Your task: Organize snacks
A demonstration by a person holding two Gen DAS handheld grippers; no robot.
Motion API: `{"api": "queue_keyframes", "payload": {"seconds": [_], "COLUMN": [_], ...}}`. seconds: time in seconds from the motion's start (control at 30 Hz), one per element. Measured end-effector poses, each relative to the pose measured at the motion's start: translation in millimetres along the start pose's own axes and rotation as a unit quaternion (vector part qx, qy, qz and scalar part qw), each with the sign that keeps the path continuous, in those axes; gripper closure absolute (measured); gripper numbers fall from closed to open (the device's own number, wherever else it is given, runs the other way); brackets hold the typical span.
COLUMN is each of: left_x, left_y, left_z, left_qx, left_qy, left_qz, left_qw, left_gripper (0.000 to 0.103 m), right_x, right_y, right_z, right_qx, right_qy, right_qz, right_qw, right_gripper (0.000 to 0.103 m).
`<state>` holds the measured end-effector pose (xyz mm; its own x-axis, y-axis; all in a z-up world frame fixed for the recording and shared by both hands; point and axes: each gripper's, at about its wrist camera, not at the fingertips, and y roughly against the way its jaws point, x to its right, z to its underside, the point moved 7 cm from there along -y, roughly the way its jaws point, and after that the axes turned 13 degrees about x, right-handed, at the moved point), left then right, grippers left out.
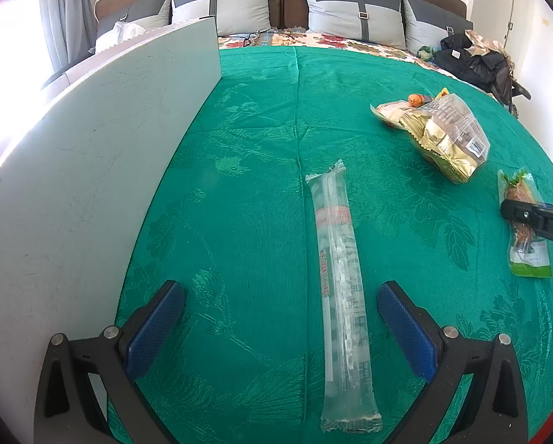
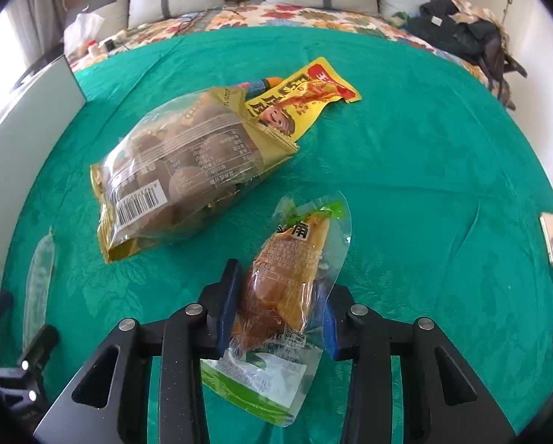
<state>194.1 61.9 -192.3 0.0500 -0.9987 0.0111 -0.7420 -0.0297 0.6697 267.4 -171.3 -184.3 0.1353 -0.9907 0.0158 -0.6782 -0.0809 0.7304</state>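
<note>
The right gripper [image 2: 276, 310] is pinching the vacuum-packed snack pouch [image 2: 287, 281] near the cloth's right side; it is looking light, soft, slippery, so its thick middle suits gripping.

The left gripper [image 1: 280, 318] is hanging spread over 1 long clear packet [image 1: 341, 285].

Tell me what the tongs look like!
Each pair of tongs, left and right, has black, angular plastic arms with triangular cut-outs and shiny round silver bolts. The fingers wear flat blue textured pads. In the left view, white letters "DAS" mark the right tongs' side. No hands or sleeves show.
</note>
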Motion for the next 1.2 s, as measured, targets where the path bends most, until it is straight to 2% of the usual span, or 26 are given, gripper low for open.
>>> {"api": "queue_keyframes", "payload": {"seconds": [0.07, 0.2, 0.23, 0.27, 0.33, 0.43, 0.47, 0.53, 1.2], "left_x": [0, 0, 0, 0, 1, 1, 1, 1, 2], "left_y": [0, 0, 0, 0, 0, 1, 1, 1, 2], "left_z": [0, 0, 0, 0, 0, 0, 0, 0, 1], "left_qx": [0.0, 0.0, 0.0, 0.0, 0.0, 0.0, 0.0, 0.0, 0.001], "left_qy": [0.0, 0.0, 0.0, 0.0, 0.0, 0.0, 0.0, 0.0, 0.0], "left_qz": [0.0, 0.0, 0.0, 0.0, 0.0, 0.0, -0.001, 0.0, 0.0], "left_qw": [1.0, 1.0, 1.0, 1.0, 1.0, 1.0, 1.0, 1.0, 1.0], "left_gripper": [0.0, 0.0, 0.0, 0.0, 0.0, 0.0, 0.0, 0.0, 0.0], "right_x": [13, 46, 55, 61, 72, 82, 83, 83, 85], "right_y": [8, 19, 20, 21, 21, 20, 20, 20, 21], "right_z": [8, 20, 23, 26, 30, 37, 37, 39, 42], "right_qx": [0.005, 0.019, 0.022, 0.022, 0.024, 0.041, 0.051, 0.067, 0.068], "right_qy": [0.027, 0.09, 0.092, 0.089, 0.078, 0.022, 0.018, 0.016, 0.014], "right_qz": [-0.01, 0.003, -0.001, -0.009, -0.01, -0.033, -0.027, -0.023, -0.023], "right_qw": [1.0, 0.996, 0.996, 0.996, 0.997, 0.998, 0.998, 0.997, 0.997], "right_gripper": [0.063, 0.06, 0.056, 0.04, 0.02, 0.019, 0.016, 0.014, 0.011]}}
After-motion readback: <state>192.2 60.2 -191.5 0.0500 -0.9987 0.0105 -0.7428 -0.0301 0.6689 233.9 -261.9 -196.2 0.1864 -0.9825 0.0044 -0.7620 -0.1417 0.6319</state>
